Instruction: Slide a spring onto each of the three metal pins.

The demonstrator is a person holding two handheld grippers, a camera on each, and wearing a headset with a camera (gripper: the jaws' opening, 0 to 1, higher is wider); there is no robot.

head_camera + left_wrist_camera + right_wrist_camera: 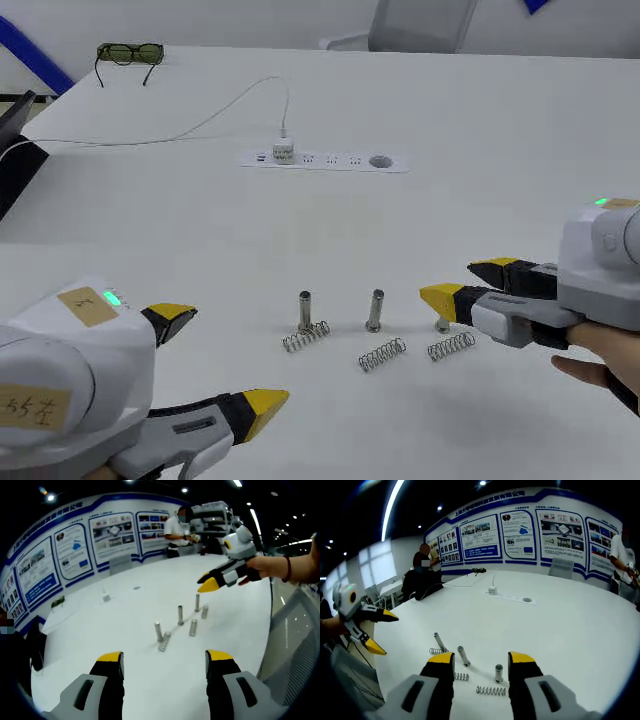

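A long white power strip (325, 160) lies flat on the white table (480, 110). A small white charger (283, 151) is plugged in near its left end, and a thin white cable (200, 122) runs from it toward the table's left edge. Dark glasses (130, 53) rest near the far left corner. A grey chair (420, 25) stands behind the table. Blue-and-white posters (520, 527) cover the curved wall.

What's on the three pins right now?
Nothing; all three pins stand bare, the springs lying on the table beside them. In the head view the right gripper covers the top of the third pin.
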